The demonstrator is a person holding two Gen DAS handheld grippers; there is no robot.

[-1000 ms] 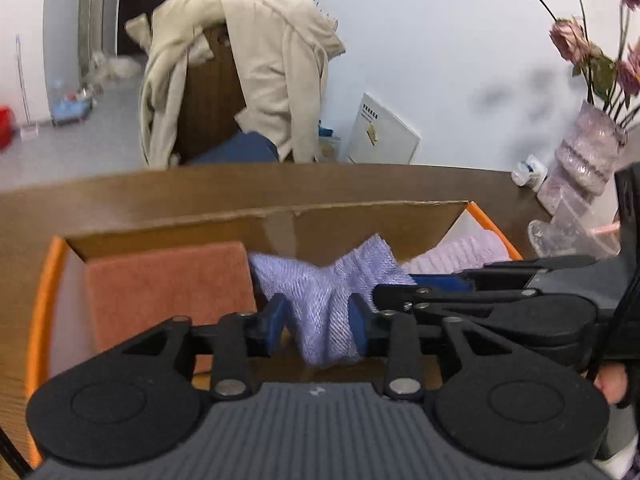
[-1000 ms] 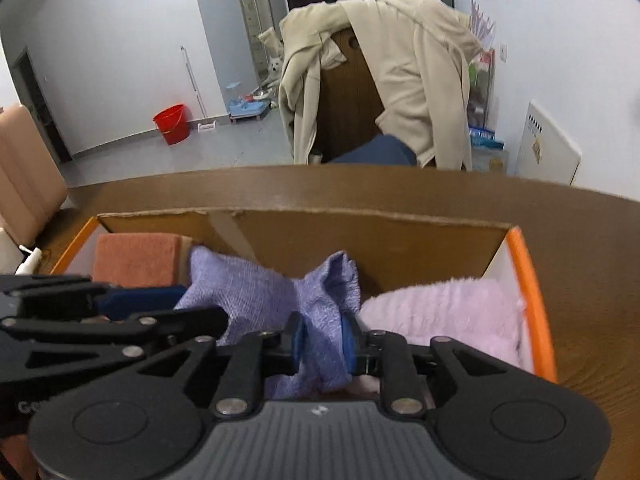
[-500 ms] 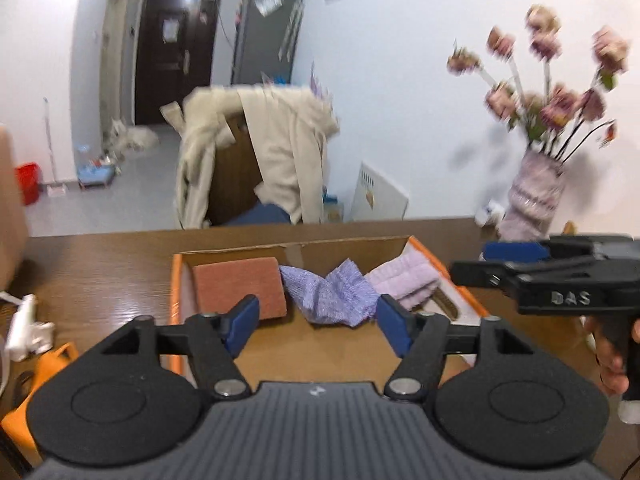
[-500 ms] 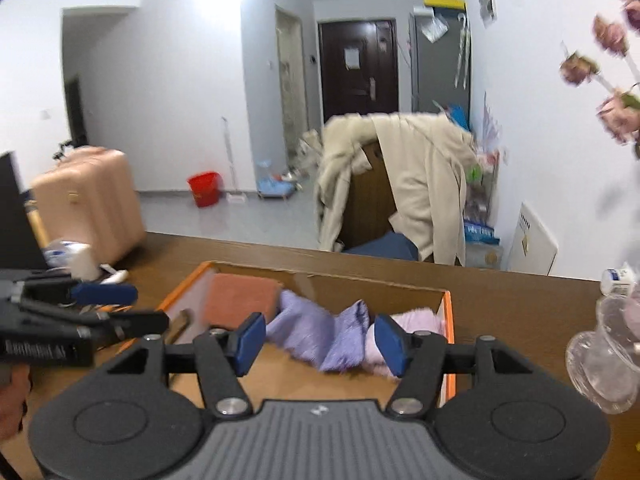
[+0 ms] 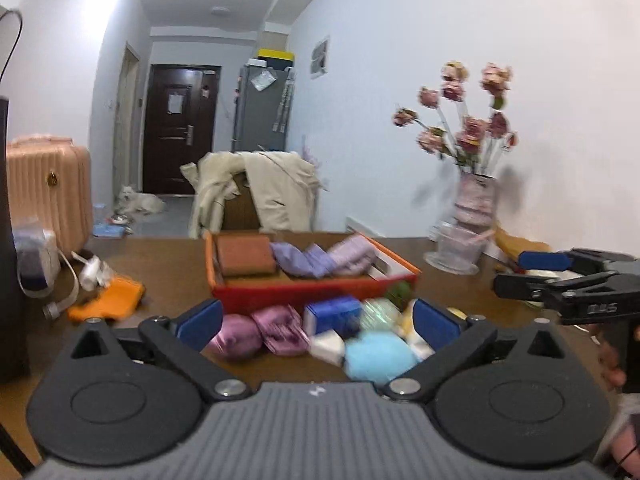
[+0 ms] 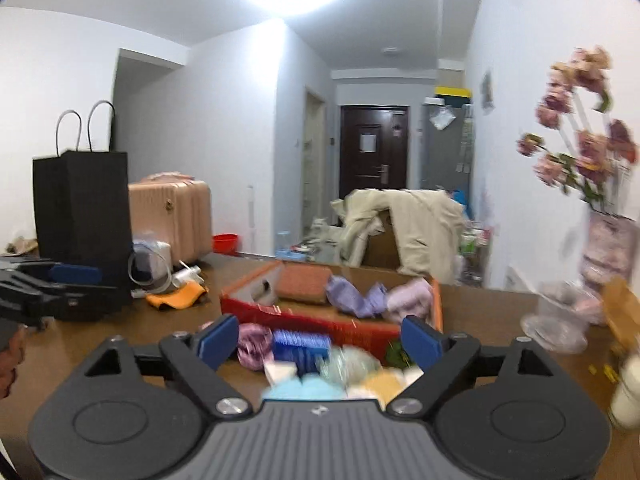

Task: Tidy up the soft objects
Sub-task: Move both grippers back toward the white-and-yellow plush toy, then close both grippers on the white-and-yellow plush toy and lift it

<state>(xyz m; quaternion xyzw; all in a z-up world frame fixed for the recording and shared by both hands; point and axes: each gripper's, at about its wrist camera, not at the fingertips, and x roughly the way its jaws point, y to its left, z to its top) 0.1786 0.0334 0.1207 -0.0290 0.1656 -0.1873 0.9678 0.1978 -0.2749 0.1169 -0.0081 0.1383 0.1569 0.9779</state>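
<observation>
The orange box [image 5: 312, 289] stands mid-table and holds a rust towel [image 5: 246, 256], a lilac cloth [image 5: 304, 261] and a pale pink towel [image 5: 354, 254]. In front of it lies a blurred pile of soft things: a purple ball [image 5: 236, 336], a blue pack [image 5: 332, 314] and a light blue piece [image 5: 376, 354]. My left gripper [image 5: 318, 320] hangs back above this pile, its jaws opening wide and holding nothing. My right gripper [image 6: 320, 340] is likewise opening and bare, with the box [image 6: 332, 322] and the lilac cloth [image 6: 352, 300] beyond it.
A vase of pink flowers [image 5: 474, 200] and a glass bowl [image 5: 456, 248] stand at the right. At the left are a black paper bag [image 6: 80, 216], an orange cloth [image 5: 108, 298] and a white device [image 6: 154, 264]. A coat-draped chair [image 5: 256, 196] stands behind the table.
Both grippers let go of the lilac cloth, which stays in the box, and pulled far back from it while opening wide. The pile in front of the box came into view.
</observation>
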